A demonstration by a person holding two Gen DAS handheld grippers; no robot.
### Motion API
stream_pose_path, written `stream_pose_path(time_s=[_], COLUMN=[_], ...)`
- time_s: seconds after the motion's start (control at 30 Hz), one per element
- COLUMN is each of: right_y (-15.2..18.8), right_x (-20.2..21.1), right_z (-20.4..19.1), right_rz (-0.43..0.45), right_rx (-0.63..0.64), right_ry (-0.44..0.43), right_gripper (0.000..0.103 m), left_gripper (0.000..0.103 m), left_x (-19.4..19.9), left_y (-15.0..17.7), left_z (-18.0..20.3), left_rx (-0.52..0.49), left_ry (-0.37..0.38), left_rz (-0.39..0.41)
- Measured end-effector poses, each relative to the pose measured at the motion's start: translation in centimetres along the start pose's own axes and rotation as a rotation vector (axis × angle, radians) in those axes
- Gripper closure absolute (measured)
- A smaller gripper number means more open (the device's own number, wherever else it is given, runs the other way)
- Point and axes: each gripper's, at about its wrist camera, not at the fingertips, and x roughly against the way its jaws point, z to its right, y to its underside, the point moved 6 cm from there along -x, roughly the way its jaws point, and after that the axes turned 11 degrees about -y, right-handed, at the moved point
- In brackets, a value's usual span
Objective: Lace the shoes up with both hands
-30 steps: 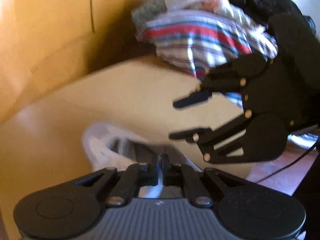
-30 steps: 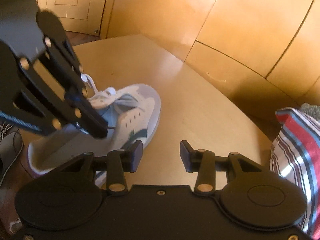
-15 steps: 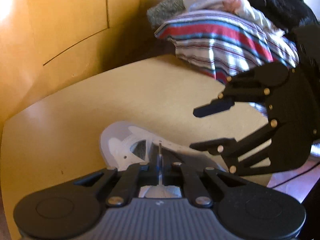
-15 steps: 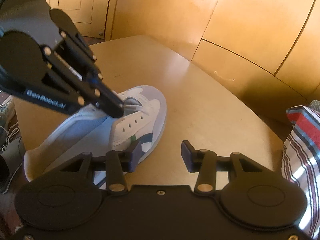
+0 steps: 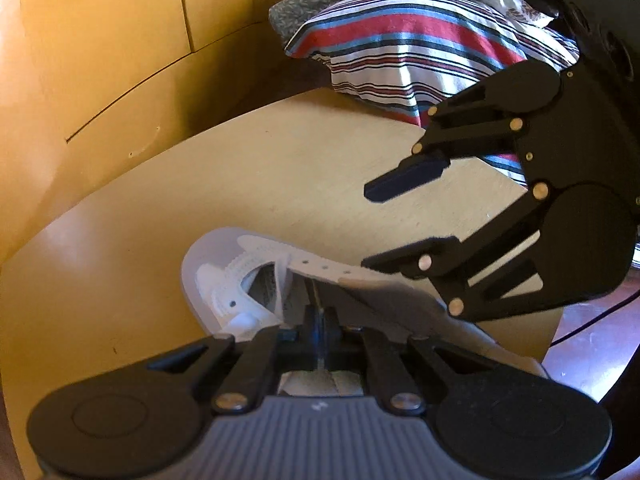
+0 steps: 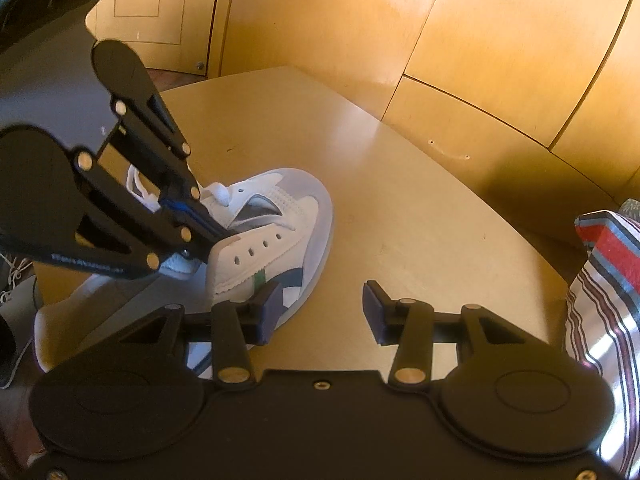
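A white sneaker (image 6: 280, 216) with a grey toe and green and dark blue side stripes lies on the yellow table (image 6: 400, 220), toe pointing away. In the left wrist view the sneaker (image 5: 224, 280) sits just beyond my left gripper (image 5: 318, 320), which is shut on a thin lace end. Seen from the right wrist, the left gripper (image 6: 224, 236) has its tips at the top of the eyelet row, with loose white lace (image 6: 136, 184) behind it. My right gripper (image 6: 320, 312) stands open beside the shoe's right flank with nothing between its fingers. From the left wrist, the right gripper (image 5: 384, 226) hovers over the eyelet flap.
A striped red, blue and white cloth (image 5: 400, 52) is heaped past the table's far edge, and the striped cloth (image 6: 608, 280) also fills the right edge of the right wrist view. Wooden wall panels (image 6: 480, 40) close the back. Another shoe (image 6: 12, 320) lies on the floor at left.
My left gripper has come down onto the shoe's eyelet area, still shut. The right gripper has stayed where it was, open.
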Motion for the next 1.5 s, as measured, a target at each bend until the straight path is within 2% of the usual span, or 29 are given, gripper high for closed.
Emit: stream_pose_path(time_s=[0.1,0.2,0.5,0.97,1.5], right_y=[-0.01,-0.13,-0.85,-0.71,-0.66], right_x=[-0.09,0.02,0.04,-0.09,-0.22], right_z=[0.14,0.16,-0.06,-0.06,-0.34], right_rz=[0.0,0.007,0.025,0.011,0.011], right_rx=[0.004,0.008,0.038,0.034,0.035], right_ry=[-0.001,0.001,0.022,0.015,0.007], right_gripper=[0.058,0.058,0.057,0.06,0.061], left_gripper=[0.101,0.101,0.101,0.101,0.101], left_x=[0.7,0.96,0.35,0.44,0.36], left_y=[-0.15,0.11,-0.13,-0.06,-0.12], left_z=[-0.33,-0.51,0.03,0.15,-0.2], left_rx=[0.045,0.052,0.015,-0.003,0.009], left_ry=[-0.001,0.008,0.016,0.028,-0.031], left_rz=[0.054,0.069,0.057,0.102,0.134])
